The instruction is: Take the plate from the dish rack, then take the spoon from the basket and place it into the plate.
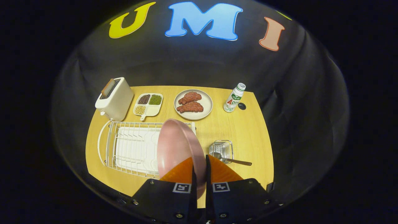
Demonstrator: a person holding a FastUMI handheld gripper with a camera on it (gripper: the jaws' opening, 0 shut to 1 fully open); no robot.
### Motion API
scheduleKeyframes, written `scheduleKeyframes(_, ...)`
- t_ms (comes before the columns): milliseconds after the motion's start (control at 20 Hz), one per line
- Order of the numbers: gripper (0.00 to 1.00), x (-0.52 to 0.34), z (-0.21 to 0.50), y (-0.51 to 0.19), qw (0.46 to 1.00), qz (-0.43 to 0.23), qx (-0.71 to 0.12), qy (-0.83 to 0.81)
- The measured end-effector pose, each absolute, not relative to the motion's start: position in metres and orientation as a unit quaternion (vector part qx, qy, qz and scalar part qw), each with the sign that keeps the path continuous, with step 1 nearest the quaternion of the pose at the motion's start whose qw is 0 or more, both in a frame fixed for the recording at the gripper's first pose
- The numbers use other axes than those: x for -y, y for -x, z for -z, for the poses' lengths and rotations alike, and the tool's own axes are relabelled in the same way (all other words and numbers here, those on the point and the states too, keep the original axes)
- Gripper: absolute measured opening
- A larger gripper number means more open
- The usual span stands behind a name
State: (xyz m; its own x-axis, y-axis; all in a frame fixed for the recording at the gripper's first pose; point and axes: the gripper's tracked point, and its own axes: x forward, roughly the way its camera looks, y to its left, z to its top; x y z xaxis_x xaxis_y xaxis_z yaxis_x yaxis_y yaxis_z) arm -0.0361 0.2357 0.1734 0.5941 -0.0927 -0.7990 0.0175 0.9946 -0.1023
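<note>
A: One plate (pixel 174 149), pink, is held on edge between the two fingers (pixel 183 172) of the tongs (pixel 199 169). They are pinched together on its rim, with only the rim's thickness between them.

B: Where is it against the rack (pixel 130 147)?

A: Just ahead of the fingers and up over the rack's right end. The white wire rack, with a white drip tray inside, lies ahead and to the left of the tongs. Whether the plate's far edge touches the wires I cannot tell; the fisheye bends things too much there.

B: And the spoon (pixel 231 160)?

A: Just ahead to the right of the tongs. Its bowl sits in the small wire basket (pixel 221 148) and the handle sticks out over the rim to the right, above the wooden table (pixel 248 130).

B: What lies beyond?

A: Far past the fingers, a grey plate of meat (pixel 193 104) with two reddish pieces. Left of it, a white four-part tray (pixel 148 104) holding dark, green and pale grains. Further left, a cream toaster (pixel 114 98) with a slice standing in its slot.

B: Any writing?

A: Beyond and to the right stands a small bottle (pixel 233 98), white cap, green and white label with red letters. Too small to read surely. Beside it, a dark round hole (pixel 242 106) in the tabletop.
</note>
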Motion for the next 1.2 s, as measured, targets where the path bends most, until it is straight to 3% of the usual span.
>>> scheduleKeyframes(500, 0.11, -0.201, -0.137, 0.107, 0.884, -0.008, -0.467, -0.003)
scheduleKeyframes(1200, 0.11, -0.204, 0.000, 0.176, 0.843, -0.072, -0.528, -0.070)
